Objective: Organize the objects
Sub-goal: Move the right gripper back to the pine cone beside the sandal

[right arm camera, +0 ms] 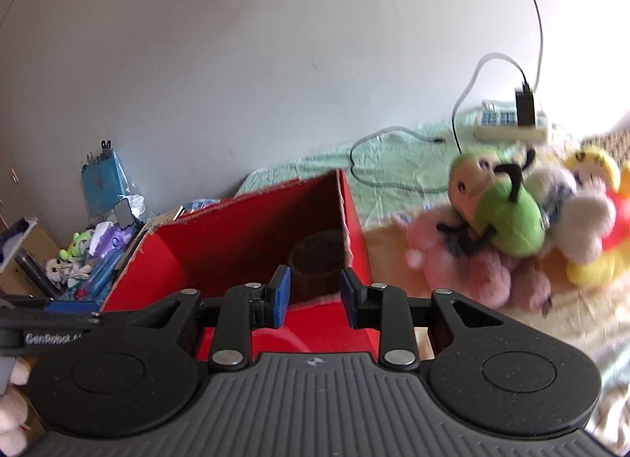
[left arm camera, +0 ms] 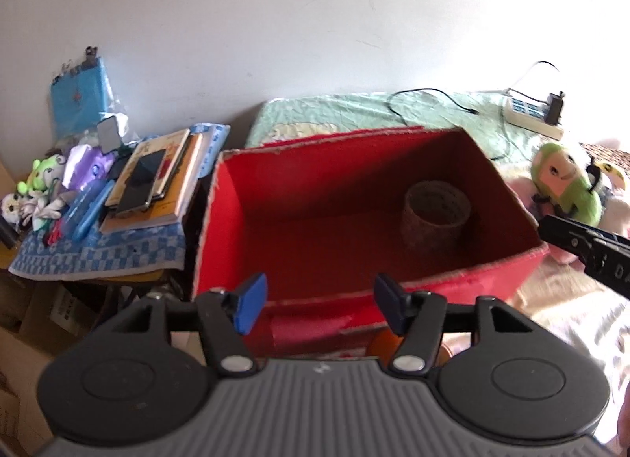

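Observation:
A red open box (left arm camera: 244, 197) stands on the bed, also in the right wrist view (right arm camera: 356, 220). A brown tape roll (left arm camera: 435, 216) sits inside it at the right, also seen in the right wrist view (right arm camera: 315, 264). A green plush toy (left arm camera: 563, 185) lies right of the box among other plush toys (right arm camera: 500, 212). My left gripper (left arm camera: 317, 307) is open and empty at the box's near wall. My right gripper (right arm camera: 315, 295) is open and empty over the box's near right corner; its body shows at the right edge of the left wrist view (left arm camera: 586, 248).
A side table with a blue checked cloth (left arm camera: 98, 252) left of the box holds books, a phone (left arm camera: 141, 185), pens and small toys. A power strip with a charger and cable (left arm camera: 531, 114) lies on the green bedsheet (left arm camera: 354, 114) behind. Pink and yellow plush toys (right arm camera: 590, 228) are at the right.

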`<state>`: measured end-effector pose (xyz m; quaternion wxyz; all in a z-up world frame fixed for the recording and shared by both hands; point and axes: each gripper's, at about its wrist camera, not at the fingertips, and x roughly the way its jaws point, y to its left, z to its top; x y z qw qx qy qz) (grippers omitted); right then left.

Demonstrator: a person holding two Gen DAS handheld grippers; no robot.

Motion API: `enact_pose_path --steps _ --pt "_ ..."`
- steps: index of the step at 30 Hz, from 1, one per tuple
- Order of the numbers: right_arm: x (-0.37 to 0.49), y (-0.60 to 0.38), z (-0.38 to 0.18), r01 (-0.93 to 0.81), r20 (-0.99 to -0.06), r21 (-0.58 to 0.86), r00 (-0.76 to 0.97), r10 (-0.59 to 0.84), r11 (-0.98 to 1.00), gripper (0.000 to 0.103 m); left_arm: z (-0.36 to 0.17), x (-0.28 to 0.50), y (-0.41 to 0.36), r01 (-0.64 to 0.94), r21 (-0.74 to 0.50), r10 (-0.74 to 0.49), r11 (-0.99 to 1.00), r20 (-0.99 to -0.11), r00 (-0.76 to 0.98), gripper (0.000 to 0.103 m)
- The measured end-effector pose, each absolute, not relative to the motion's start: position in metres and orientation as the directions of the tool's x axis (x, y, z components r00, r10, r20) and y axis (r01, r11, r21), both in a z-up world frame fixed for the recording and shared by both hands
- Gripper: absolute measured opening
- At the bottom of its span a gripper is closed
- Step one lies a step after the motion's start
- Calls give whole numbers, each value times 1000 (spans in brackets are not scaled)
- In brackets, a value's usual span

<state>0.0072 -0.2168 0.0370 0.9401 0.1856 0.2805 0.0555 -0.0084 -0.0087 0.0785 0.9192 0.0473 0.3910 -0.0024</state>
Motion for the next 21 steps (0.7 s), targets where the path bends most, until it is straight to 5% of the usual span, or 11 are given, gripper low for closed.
enact_pose_path --steps 15,21 --pt "-12 -258 -28 185 -697 597 602 391 781 36 28 -53 -65 565 -148 -457 812 -763 457 78" --pt "-16 -267 -37 225 -714 619 561 420 752 42 5 -53 -92 617 -179 -490 766 -785 380 80"
